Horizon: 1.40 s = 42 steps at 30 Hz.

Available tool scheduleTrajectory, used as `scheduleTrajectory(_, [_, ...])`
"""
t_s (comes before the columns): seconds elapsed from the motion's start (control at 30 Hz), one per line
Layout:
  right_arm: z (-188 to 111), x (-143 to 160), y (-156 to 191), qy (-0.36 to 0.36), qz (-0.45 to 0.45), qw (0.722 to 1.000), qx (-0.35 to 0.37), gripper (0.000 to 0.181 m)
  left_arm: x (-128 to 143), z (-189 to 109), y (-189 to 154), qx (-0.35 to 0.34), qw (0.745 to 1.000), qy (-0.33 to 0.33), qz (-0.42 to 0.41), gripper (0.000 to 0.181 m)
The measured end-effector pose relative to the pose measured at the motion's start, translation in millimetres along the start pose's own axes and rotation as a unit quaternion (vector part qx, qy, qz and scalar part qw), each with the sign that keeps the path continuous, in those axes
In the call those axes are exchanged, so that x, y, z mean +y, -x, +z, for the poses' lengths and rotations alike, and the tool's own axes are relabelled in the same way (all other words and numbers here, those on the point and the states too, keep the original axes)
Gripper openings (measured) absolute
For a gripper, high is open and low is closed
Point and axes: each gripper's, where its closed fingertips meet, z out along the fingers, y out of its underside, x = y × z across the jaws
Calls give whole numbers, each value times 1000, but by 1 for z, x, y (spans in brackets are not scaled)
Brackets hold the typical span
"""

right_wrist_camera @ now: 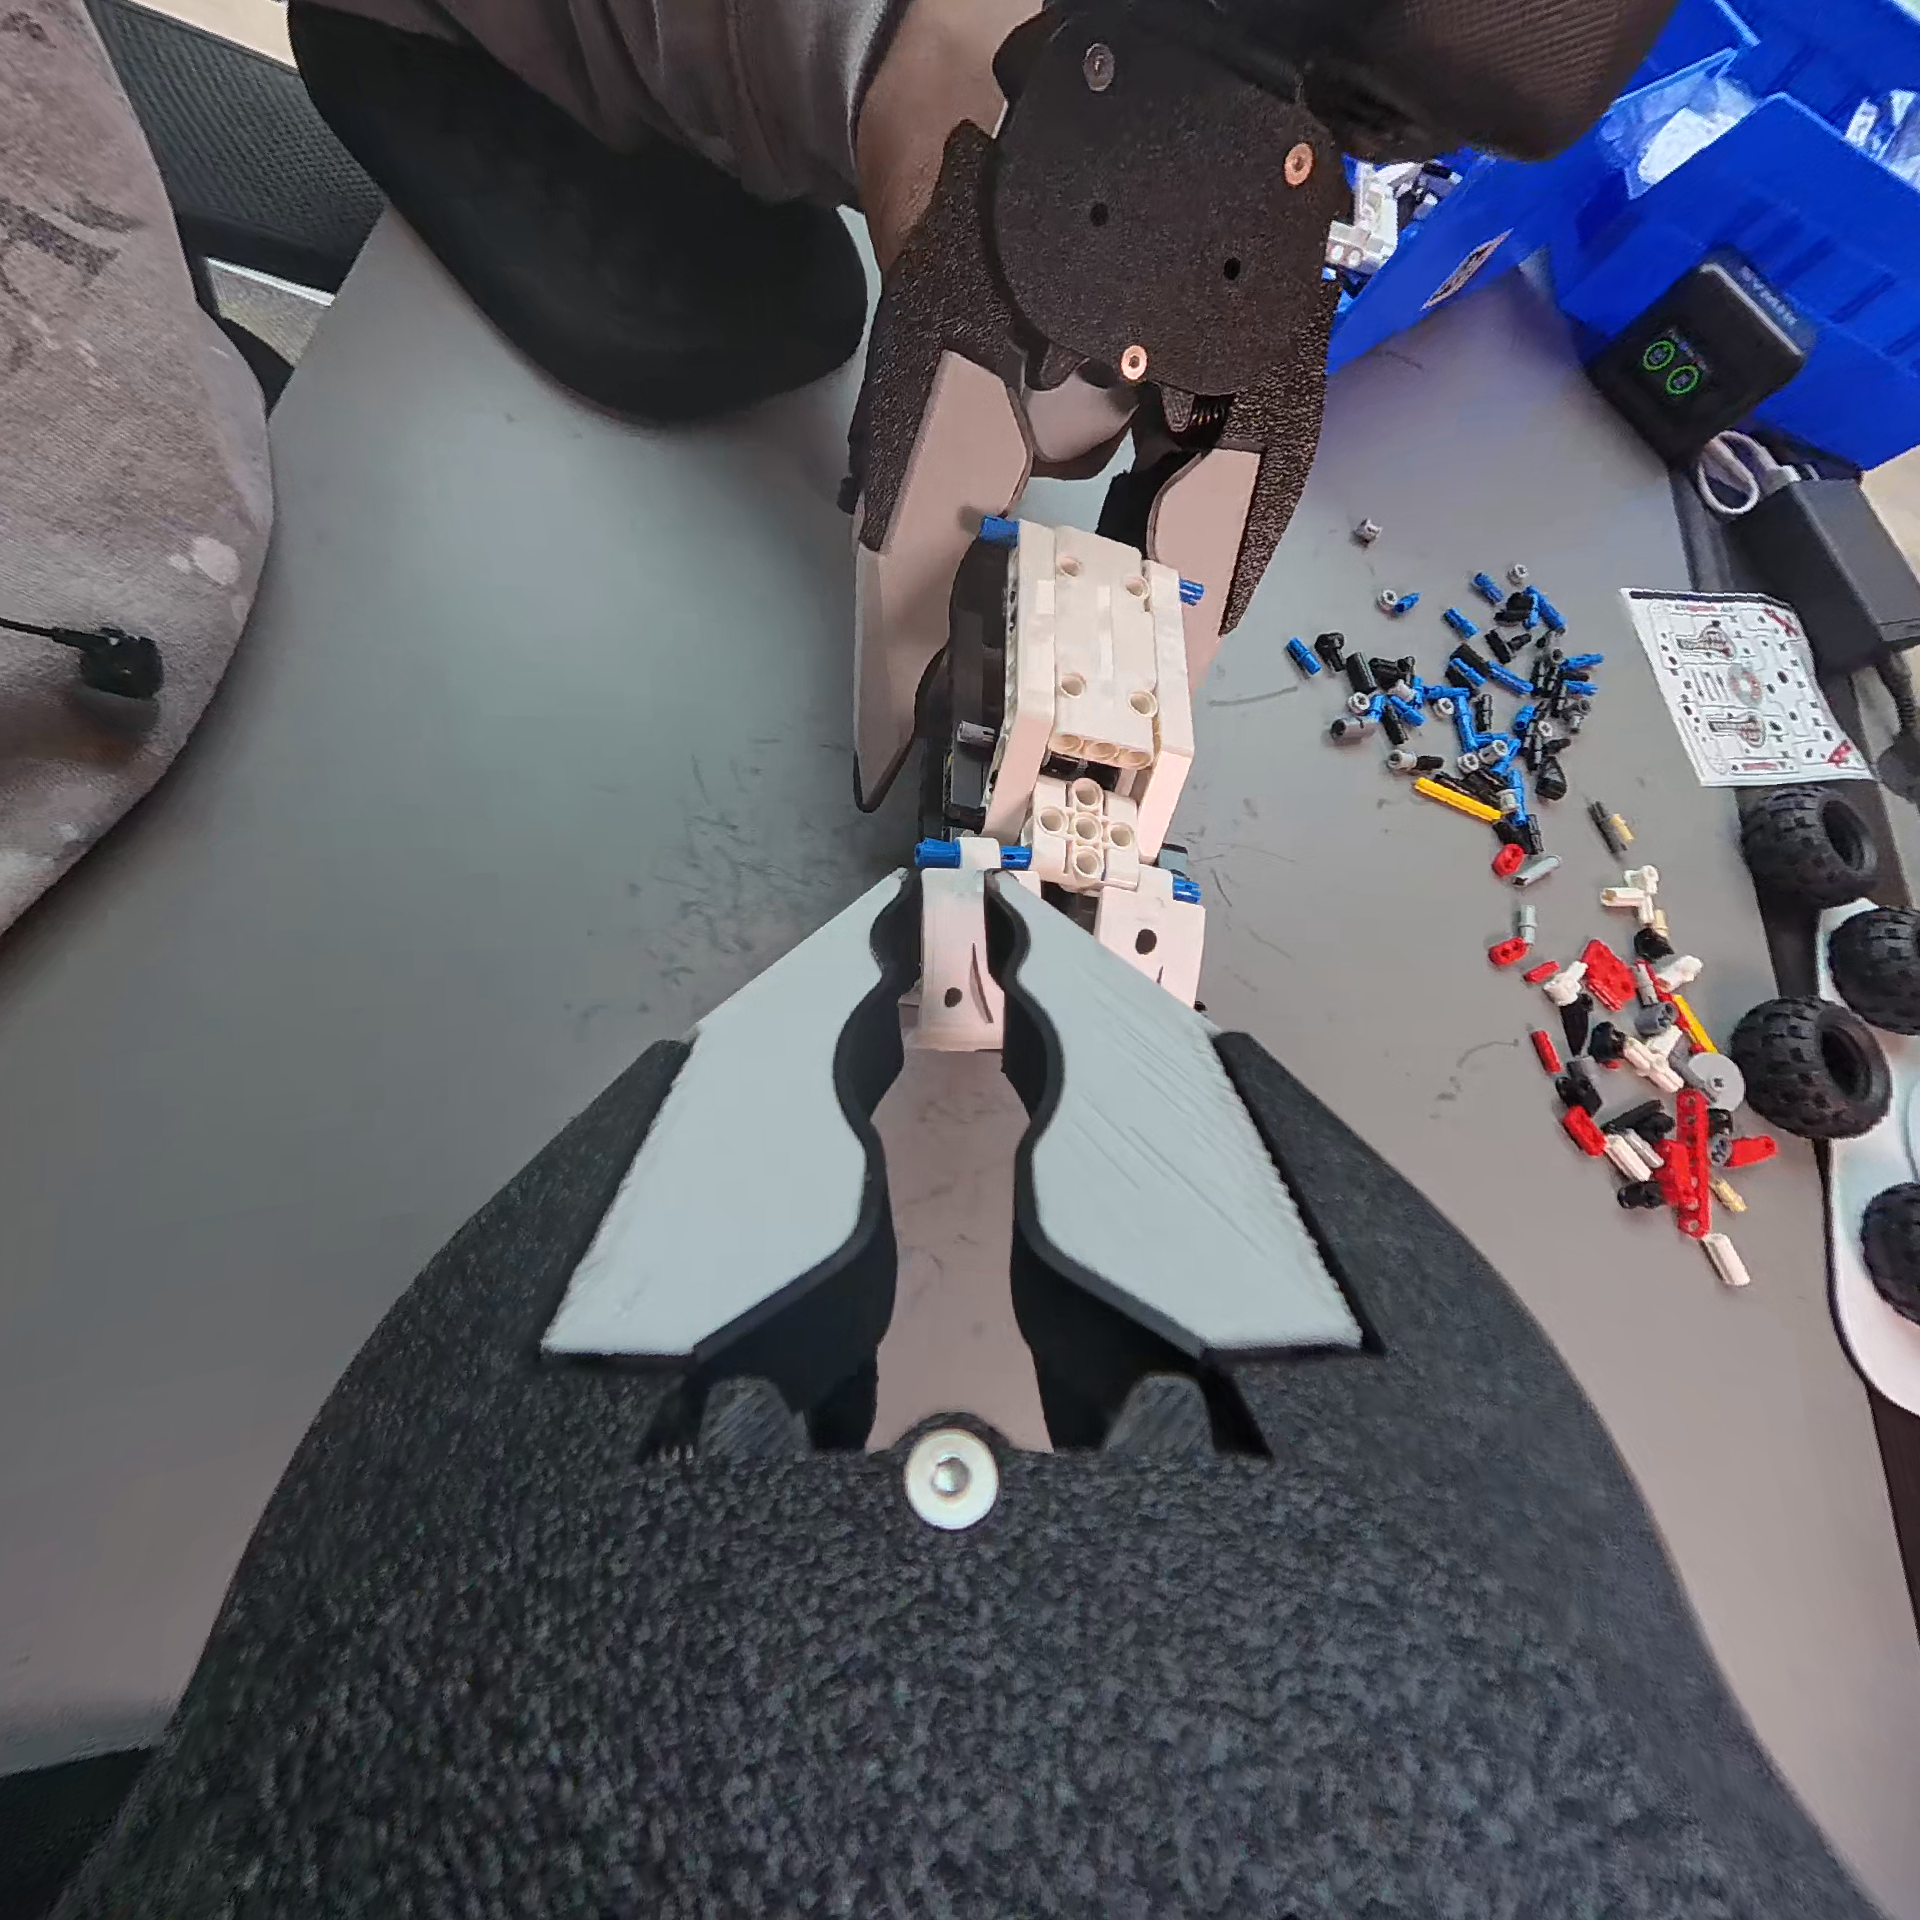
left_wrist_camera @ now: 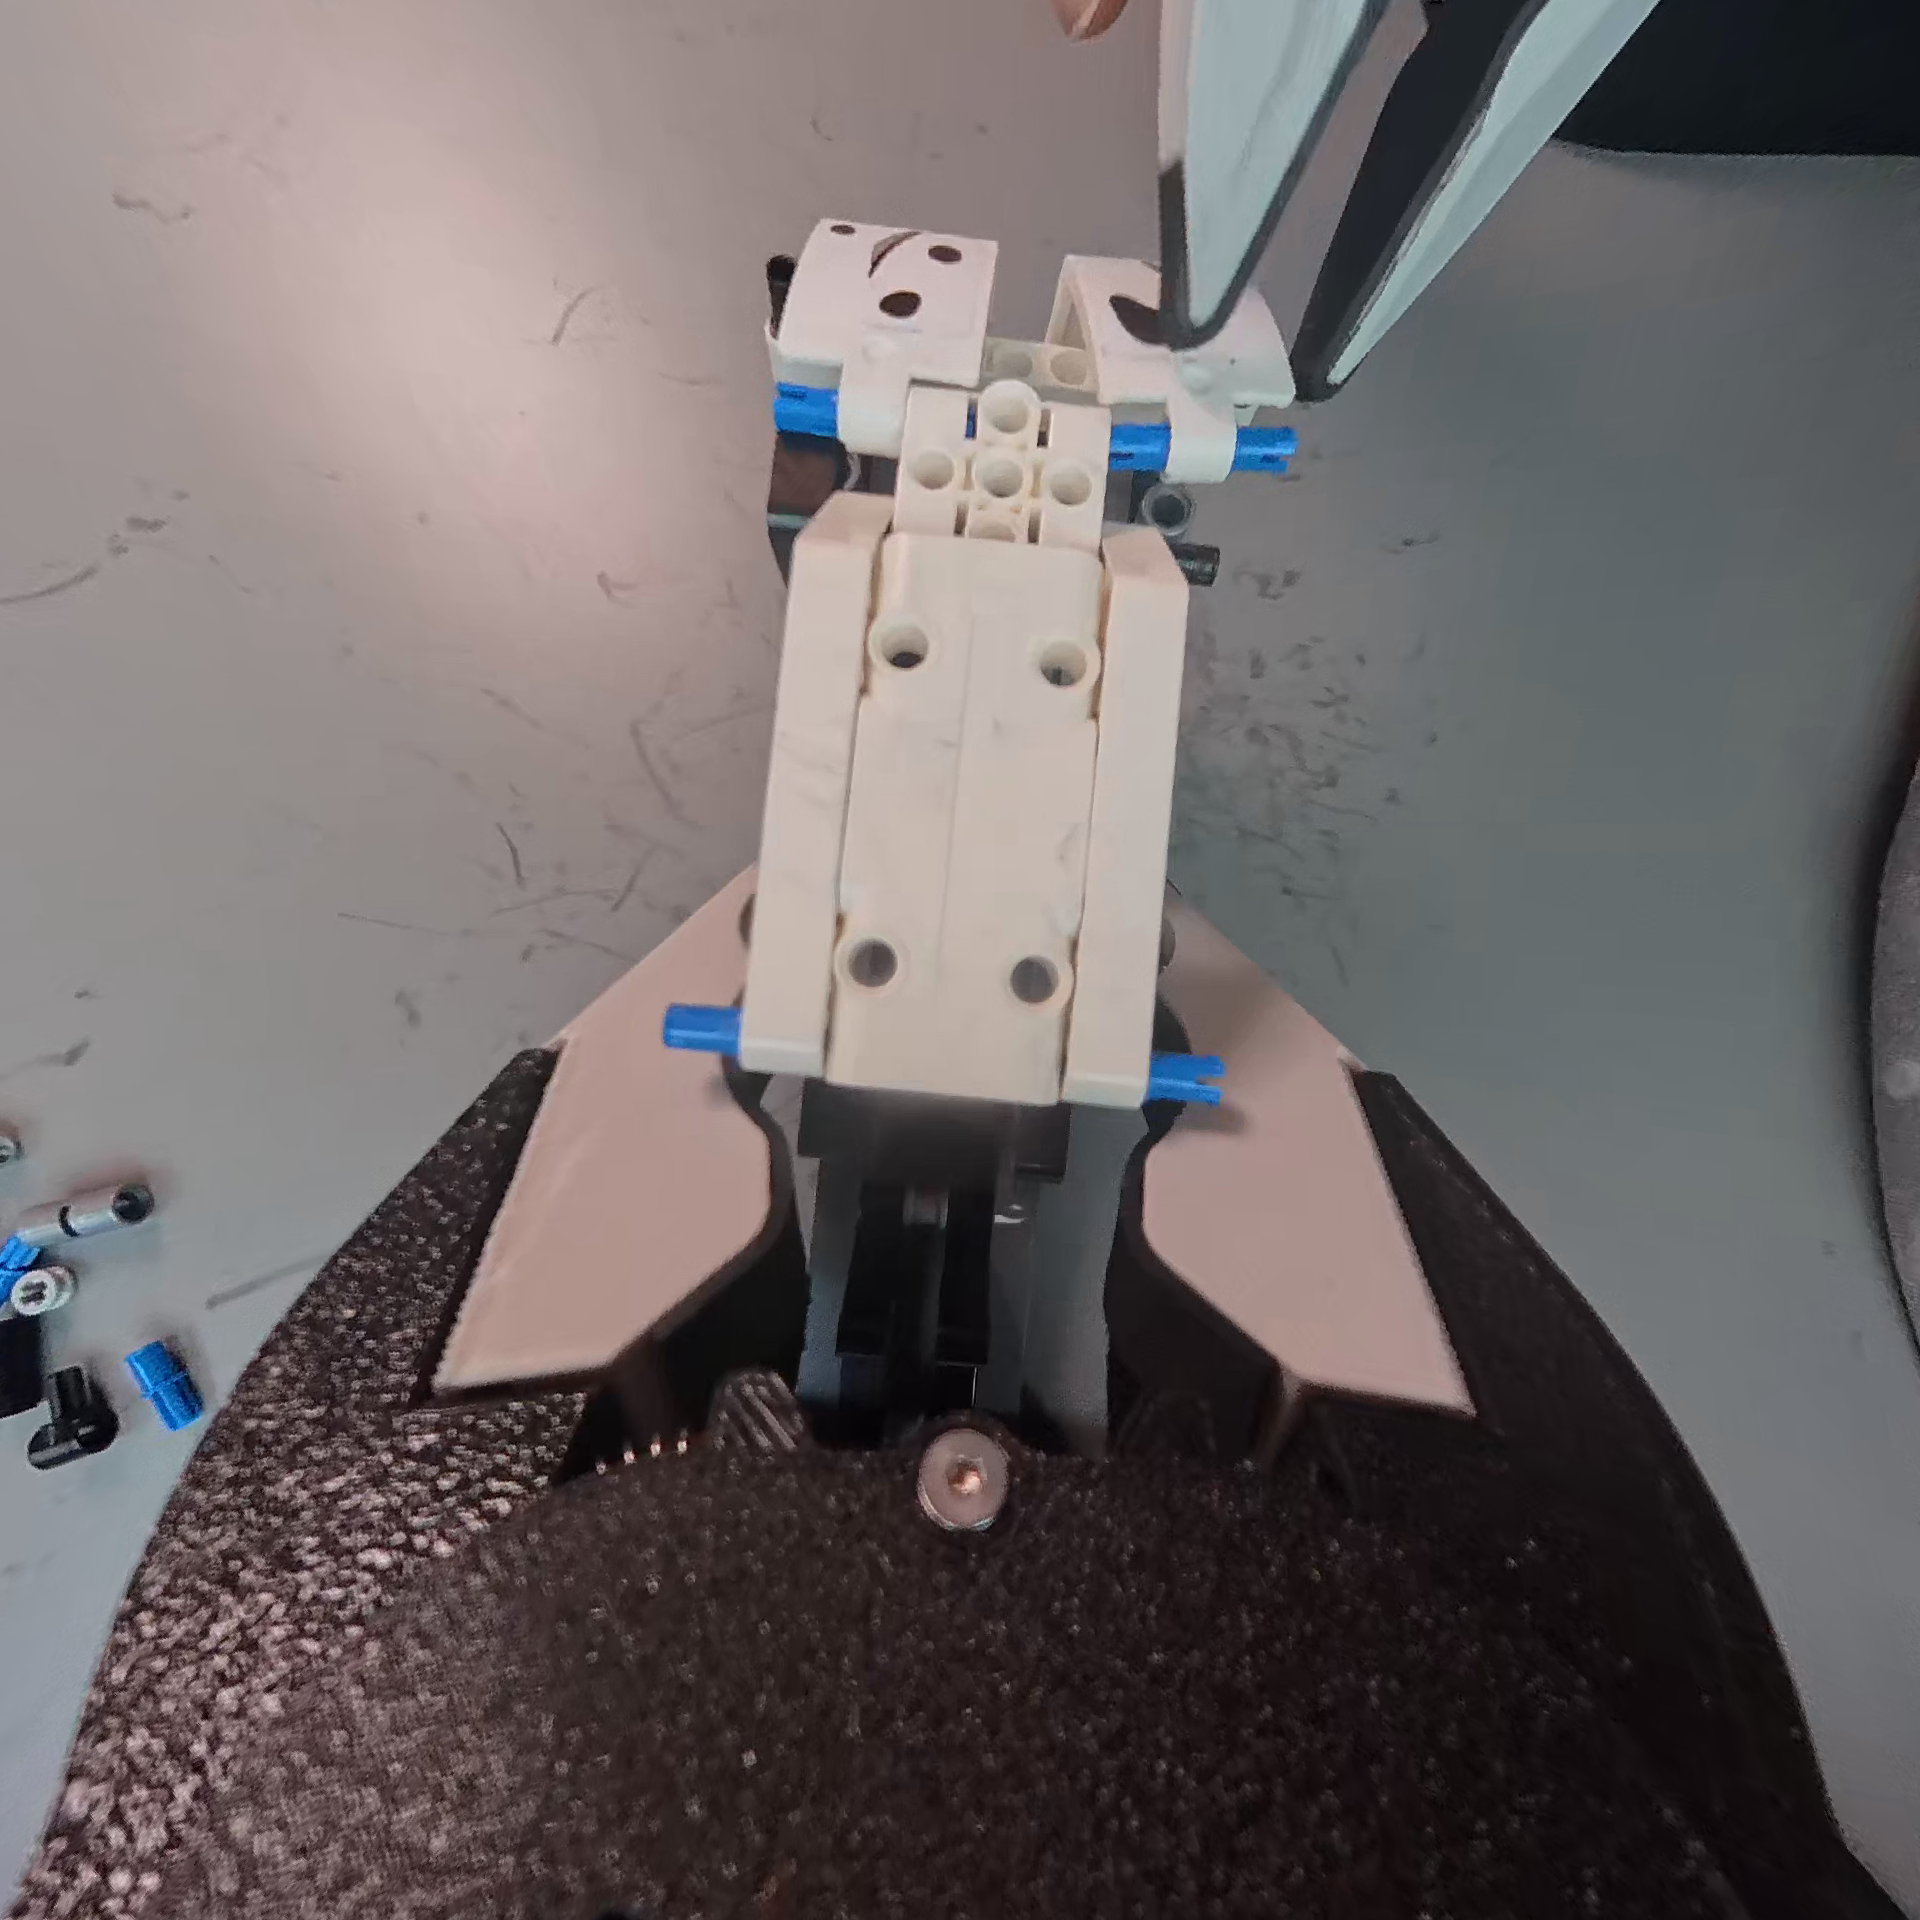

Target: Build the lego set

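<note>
One white lego model [right_wrist_camera: 1081,717] on grey table [right_wrist_camera: 520,727], held between my two claws. Four black tyres [right_wrist_camera: 1810,1065] at right table edge; loose pins [right_wrist_camera: 1475,696] in two heaps beside them; one sticker sheet [right_wrist_camera: 1740,686]; blue bins [right_wrist_camera: 1714,229] far right. Left half of table free for moving. My left claw [right_wrist_camera: 1029,665] grips model body at both sides. My right claw [right_wrist_camera: 951,894] narrowly parted, clamps one white fender panel [right_wrist_camera: 951,977] at model's front.

One white lego model [right_wrist_camera: 1081,727], two grippers [right_wrist_camera: 951,883] [right_wrist_camera: 1049,644], four black tyres [right_wrist_camera: 1813,1065], one sticker sheet [right_wrist_camera: 1735,686]
</note>
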Motion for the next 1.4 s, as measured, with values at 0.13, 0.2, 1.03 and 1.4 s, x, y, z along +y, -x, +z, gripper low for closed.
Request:
scheduleTrajectory(0.13, [-2, -2, -2, -17, 25, 999, 32, 25, -7, -12, -8, 42, 998, -34, -15, 78])
scheduleTrajectory(0.2, [-2, -2, -1, -23, 32, 998, 48, 30, -11, -23, -10, 52, 997, -50, -13, 82])
scheduleTrajectory(1.03, [26, 13, -17, 38, 158, 987, 13, 70, -44, -10, -8, -6, 998, -23, 64, 59])
scheduleTrajectory(1.4, [20, 18, -16, 41, 175, 983, 33, 65, -43, -8, -17, -26, 996, -19, 79, 58])
